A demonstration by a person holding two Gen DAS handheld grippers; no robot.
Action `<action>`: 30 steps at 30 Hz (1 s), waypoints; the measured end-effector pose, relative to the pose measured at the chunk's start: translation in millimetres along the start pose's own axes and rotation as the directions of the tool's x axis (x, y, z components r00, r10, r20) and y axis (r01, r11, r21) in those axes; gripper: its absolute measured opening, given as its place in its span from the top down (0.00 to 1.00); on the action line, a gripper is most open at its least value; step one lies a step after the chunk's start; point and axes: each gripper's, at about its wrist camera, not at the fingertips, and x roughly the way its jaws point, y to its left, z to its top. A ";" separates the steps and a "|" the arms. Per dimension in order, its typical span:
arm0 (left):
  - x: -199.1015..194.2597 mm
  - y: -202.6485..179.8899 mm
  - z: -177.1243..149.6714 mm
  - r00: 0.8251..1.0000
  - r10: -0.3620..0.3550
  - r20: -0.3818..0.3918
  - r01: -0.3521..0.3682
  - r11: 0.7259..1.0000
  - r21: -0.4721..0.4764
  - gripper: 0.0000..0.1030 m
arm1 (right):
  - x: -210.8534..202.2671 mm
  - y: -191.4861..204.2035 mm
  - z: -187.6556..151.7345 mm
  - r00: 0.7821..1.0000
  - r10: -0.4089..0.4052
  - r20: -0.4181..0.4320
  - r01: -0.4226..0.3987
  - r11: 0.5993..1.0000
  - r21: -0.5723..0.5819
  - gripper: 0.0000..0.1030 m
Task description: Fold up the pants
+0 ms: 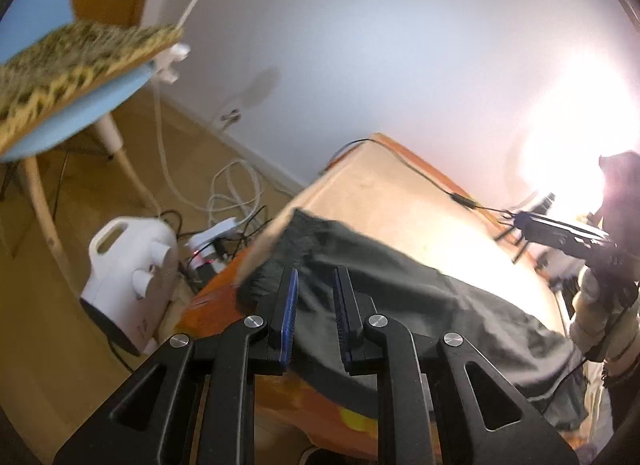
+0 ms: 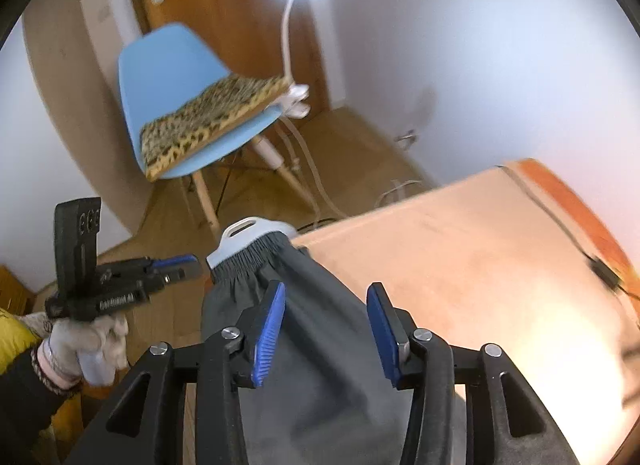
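The pale peach surface [image 2: 460, 265] lies bare beyond the dark grey elastic-waisted pants [image 2: 320, 325], open to pass over except for a thin black cable [image 1: 440, 185] along its far edge. Off its end stand a white plastic appliance with a handle [image 1: 128, 277], tangled white cords [image 1: 232, 193] and a blue shell chair with a leopard-print cushion [image 2: 172, 105].

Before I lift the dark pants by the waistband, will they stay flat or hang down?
The pants will probably sag: the cloth already wrinkles and drapes over the table edge. The gathered waistband looks elastic, so it may bunch in the gripper. They seem light, and both grippers, left and right, are open above them.
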 end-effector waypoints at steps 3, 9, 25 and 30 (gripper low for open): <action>-11.8 -24.9 5.6 0.999 -0.039 0.001 0.039 0.998 0.047 0.84 | -52.5 -13.6 -28.5 0.998 -0.054 0.037 0.052 0.998 0.043 0.53; -20.9 -84.2 15.1 0.993 -0.119 -0.024 0.121 0.981 0.154 0.72 | -153.0 -41.5 -85.4 0.980 -0.175 0.094 0.159 0.974 0.159 0.52; 20.2 -281.7 5.2 0.908 -0.360 -0.214 0.417 0.827 0.377 0.48 | -369.1 -106.7 -271.2 0.836 -0.546 0.055 0.435 0.721 0.539 0.48; 51.1 -359.6 -25.2 0.839 -0.414 -0.353 0.536 0.741 0.404 0.48 | -424.5 -128.4 -343.8 0.789 -0.615 -0.008 0.455 0.575 0.680 0.48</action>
